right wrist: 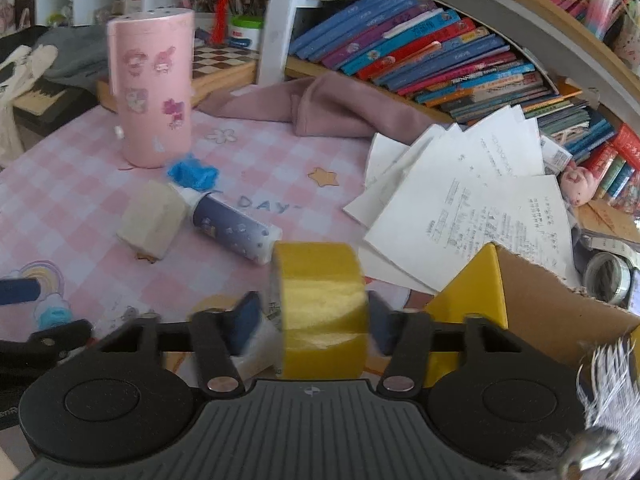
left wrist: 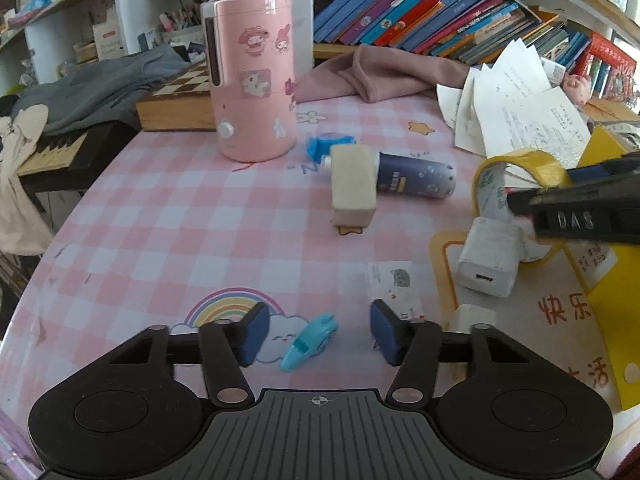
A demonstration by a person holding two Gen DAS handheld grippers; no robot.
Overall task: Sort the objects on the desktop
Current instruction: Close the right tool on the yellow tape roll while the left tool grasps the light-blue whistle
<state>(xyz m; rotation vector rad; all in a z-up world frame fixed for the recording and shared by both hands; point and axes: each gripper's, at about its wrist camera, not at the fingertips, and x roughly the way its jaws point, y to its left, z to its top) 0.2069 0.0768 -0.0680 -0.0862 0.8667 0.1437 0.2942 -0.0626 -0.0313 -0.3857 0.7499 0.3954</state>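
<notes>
While the right gripper [right wrist: 314, 320] stands round the yellow roll of packing tape [right wrist: 322, 308], only the right pad seems to touch; the left pad looks apart from the roll, though motion blur makes this unsure, so I cannot tell whether the grasp is firm. Judgement: squeeze squarely on the roll's flat sides before carrying it, keep it upright, and clear the white charger block [left wrist: 490, 260] just below it.

Left gripper [left wrist: 314, 330]: pads spread wide, holding nothing, straddling the small turquoise correction-tape dispenser [left wrist: 308, 342] lying on the pink checked tablecloth [left wrist: 160, 220].

Containers: brown cardboard box with yellow outer face [right wrist: 560, 312] at right, beside the roll; its inside is hidden. Tall pink stickered canister [left wrist: 254, 76] stands upright, closed. Navy tube [left wrist: 416, 174] and cream sponge block [left wrist: 354, 184] lie touching, mid-table.
</notes>
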